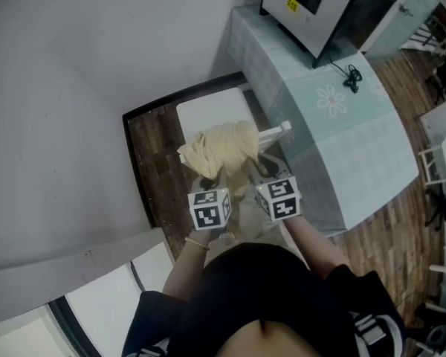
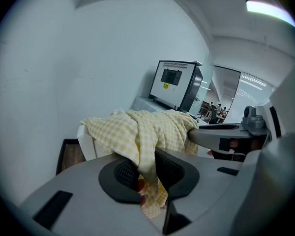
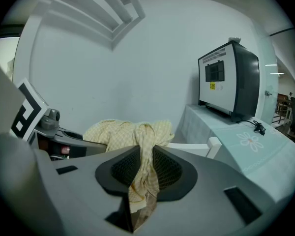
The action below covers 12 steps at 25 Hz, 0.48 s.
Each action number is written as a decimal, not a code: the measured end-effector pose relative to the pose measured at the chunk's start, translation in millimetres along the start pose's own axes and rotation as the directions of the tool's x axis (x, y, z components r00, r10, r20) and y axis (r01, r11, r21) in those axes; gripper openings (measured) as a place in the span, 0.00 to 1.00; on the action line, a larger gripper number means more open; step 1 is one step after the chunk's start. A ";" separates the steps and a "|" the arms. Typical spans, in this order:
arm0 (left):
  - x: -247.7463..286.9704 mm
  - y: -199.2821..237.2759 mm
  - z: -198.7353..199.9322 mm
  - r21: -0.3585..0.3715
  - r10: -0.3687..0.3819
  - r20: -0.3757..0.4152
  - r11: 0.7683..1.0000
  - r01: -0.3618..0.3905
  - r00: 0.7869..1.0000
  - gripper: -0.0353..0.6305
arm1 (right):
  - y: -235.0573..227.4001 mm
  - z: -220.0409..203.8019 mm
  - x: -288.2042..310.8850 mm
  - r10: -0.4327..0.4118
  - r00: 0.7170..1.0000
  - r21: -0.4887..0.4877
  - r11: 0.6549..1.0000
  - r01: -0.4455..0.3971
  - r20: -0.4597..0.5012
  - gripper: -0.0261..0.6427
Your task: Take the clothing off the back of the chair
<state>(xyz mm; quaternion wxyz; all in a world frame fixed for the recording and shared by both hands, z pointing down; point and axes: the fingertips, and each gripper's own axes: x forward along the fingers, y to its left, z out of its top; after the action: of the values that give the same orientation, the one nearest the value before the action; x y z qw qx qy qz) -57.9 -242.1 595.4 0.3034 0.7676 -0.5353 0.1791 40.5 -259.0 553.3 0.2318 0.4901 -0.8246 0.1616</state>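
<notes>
Side by side and angled forward and down, the left gripper (image 2: 146,173) and the right gripper (image 3: 143,173) each clamp the checked clothing (image 1: 221,149), which apparently rests on the chair (image 1: 272,133).

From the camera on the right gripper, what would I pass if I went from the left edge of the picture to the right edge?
left gripper → yellow checked cloth → white chair back → boxy appliance. The table stretches under the appliance, so it is left out of the order.
</notes>
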 end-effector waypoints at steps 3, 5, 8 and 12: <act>-4.9 0.5 -1.0 0.004 -0.004 0.003 1.000 0.004 1.000 0.15 | 3.1 -0.9 -3.8 -0.010 1.000 -0.005 1.000 0.010 0.006 0.17; -8.6 0.8 -1.4 0.008 -0.008 0.004 1.000 0.008 1.000 0.15 | 6.1 -1.2 -6.9 -0.014 1.000 -0.007 1.000 0.015 0.009 0.17; -14.9 2.1 -2.3 0.012 -0.013 0.006 1.000 0.013 1.000 0.15 | 12.5 -0.7 -11.5 -0.019 1.000 0.000 1.000 0.019 0.015 0.17; -23.7 4.6 -3.8 0.012 -0.019 0.012 1.000 0.019 1.000 0.15 | 22.7 -0.5 -17.6 -0.021 1.000 0.008 1.000 0.020 0.019 0.17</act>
<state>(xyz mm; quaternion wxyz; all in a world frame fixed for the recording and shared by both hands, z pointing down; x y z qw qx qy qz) -70.6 -223.9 585.3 0.2972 0.7756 -0.5287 0.1750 27.8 -235.2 543.3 0.2236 0.5010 -0.8210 0.1578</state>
